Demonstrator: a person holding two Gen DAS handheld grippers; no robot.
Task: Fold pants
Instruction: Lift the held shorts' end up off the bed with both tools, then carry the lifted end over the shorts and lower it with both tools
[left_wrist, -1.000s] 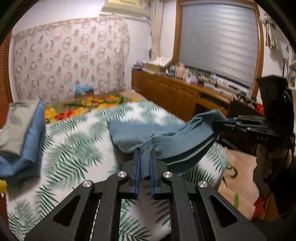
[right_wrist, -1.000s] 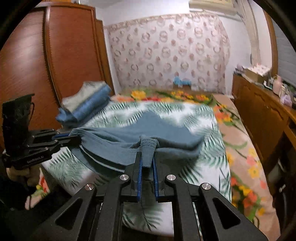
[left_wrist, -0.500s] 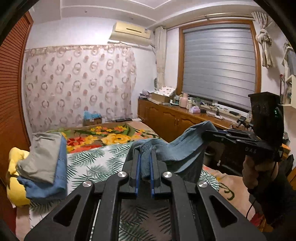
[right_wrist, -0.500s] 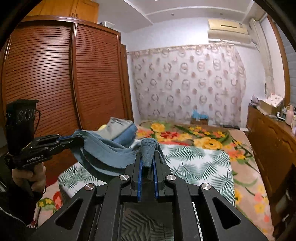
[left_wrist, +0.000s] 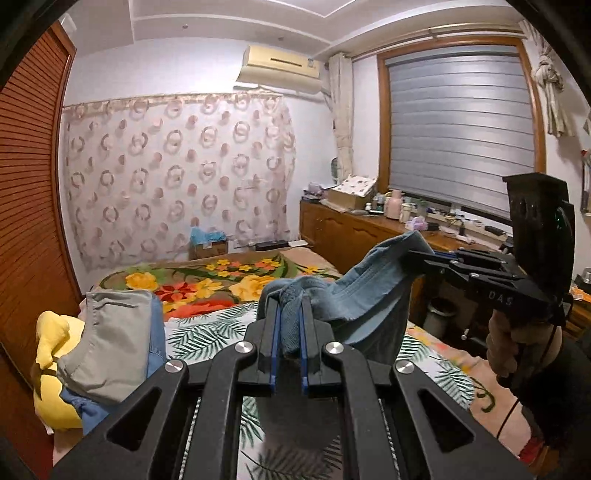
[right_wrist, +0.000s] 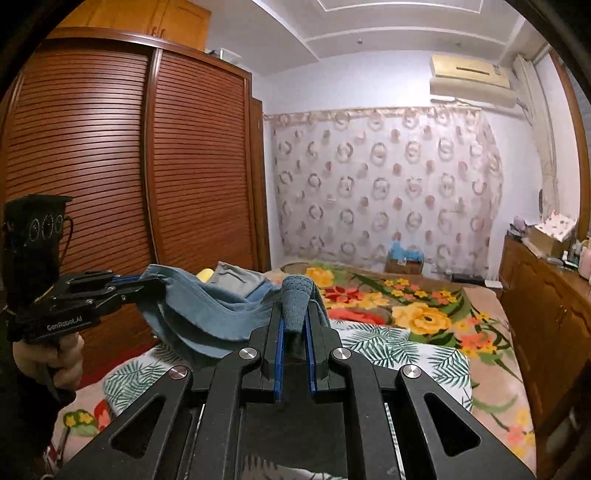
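1. Here, nearest the left wrist camera, the left tool (left_wrist: 287, 325) is clamped on a bunched fold of the blue pants (left_wrist: 369, 295); the cloth sticks up between its blue pads.
2. Likewise, in the right wrist view, the right tool (right_wrist: 295, 325) is closed tight on a ribbed roll of the same pants, which stands up between its fingers.
3. The pants hang in the air between the two tools as a sagging band, lifted above the bed (left_wrist: 207, 328), whose near part carries a palm-leaf cover.
4. From the left view, the right tool appears off to the right with a hand (left_wrist: 517, 354) around its grip; from the right view, the left tool appears at the left with a hand (right_wrist: 48, 360) beneath it.
5. A stack of folded clothes (left_wrist: 110, 339), grey over blue beside something yellow, lies on the bed's left edge near the slatted wardrobe (right_wrist: 110, 166).
6. Farther off, a flowered blanket (right_wrist: 406, 306) covers the far part of the bed.
7. Beyond it, a ring-patterned curtain (left_wrist: 177, 177) hangs on the back wall, an air conditioner (left_wrist: 277, 68) is mounted above, and a cluttered wooden cabinet (left_wrist: 351, 232) stands below the shuttered window (left_wrist: 458, 125).
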